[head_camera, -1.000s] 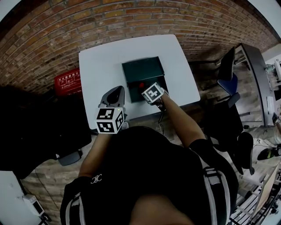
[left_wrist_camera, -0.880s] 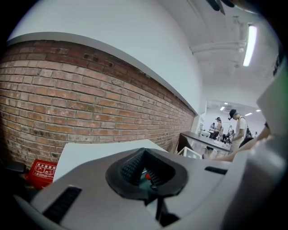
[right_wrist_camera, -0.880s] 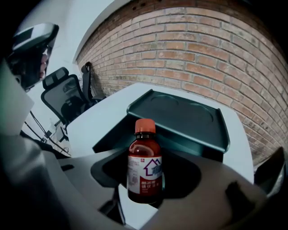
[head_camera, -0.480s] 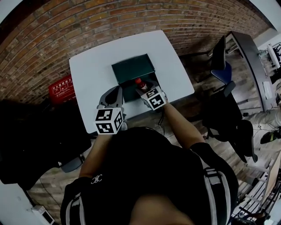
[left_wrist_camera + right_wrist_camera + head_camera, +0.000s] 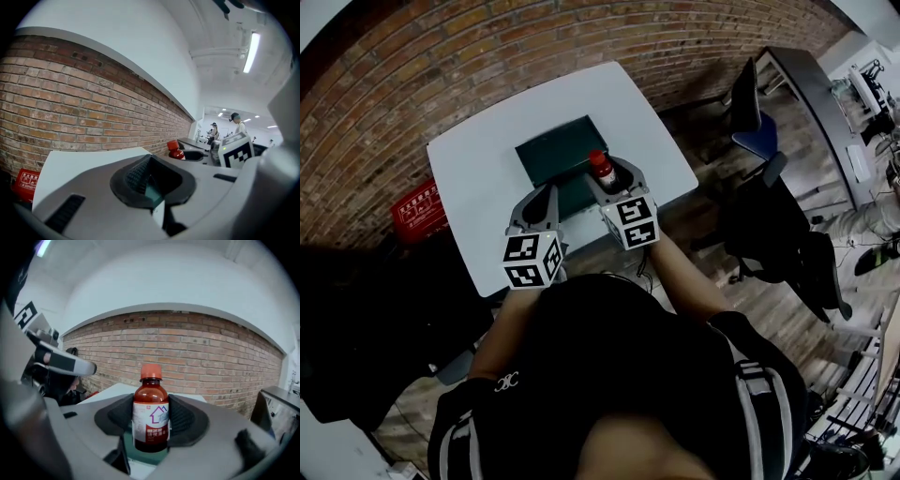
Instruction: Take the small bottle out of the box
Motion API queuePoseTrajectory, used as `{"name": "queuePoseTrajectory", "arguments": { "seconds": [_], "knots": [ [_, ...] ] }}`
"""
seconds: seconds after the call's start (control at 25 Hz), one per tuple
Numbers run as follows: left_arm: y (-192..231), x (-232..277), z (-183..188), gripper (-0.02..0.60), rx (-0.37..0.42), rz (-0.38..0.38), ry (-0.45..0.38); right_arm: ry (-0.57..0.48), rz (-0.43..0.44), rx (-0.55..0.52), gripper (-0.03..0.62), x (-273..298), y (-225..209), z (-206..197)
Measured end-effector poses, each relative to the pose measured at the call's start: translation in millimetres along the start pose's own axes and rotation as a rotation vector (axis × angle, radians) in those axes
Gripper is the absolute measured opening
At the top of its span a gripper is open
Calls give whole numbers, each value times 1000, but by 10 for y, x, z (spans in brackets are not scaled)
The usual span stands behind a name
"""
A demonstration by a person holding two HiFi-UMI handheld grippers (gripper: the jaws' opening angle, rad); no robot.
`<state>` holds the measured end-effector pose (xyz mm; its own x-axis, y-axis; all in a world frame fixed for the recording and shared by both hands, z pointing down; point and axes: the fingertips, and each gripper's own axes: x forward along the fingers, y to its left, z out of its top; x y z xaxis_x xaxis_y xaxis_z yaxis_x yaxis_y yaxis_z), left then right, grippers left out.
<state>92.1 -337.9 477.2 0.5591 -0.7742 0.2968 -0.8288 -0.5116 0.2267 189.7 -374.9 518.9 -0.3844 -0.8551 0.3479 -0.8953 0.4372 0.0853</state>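
Even indoor light from a ceiling strip lamp point(image 5: 248, 51), with fisheye bending and dark vignetted corners.

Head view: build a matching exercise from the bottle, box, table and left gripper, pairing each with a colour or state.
Things:
1. bottle
2. box
3. table
4. left gripper

Colour or state:
a. white
b. open and empty
c. dark green
d. held upright in the right gripper

Pairs: 1-d, 2-c, 3-a, 4-b.

Office, brick wall point(image 5: 487, 56), desks point(image 5: 469, 178), swivel chairs point(image 5: 752, 145)
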Motion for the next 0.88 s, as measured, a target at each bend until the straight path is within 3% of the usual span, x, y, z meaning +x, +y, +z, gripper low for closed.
{"name": "queuePoseTrajectory", "arguments": {
  "seconds": [0.36,0.88],
  "knots": [
    [-217,169,117,6,39,-41,-12,-161,-187,87,219,-602,-384,404],
    [-522,404,173,6,107,-115,-11,-198,-361,209,219,-1035,-892,187]
  ]
}}
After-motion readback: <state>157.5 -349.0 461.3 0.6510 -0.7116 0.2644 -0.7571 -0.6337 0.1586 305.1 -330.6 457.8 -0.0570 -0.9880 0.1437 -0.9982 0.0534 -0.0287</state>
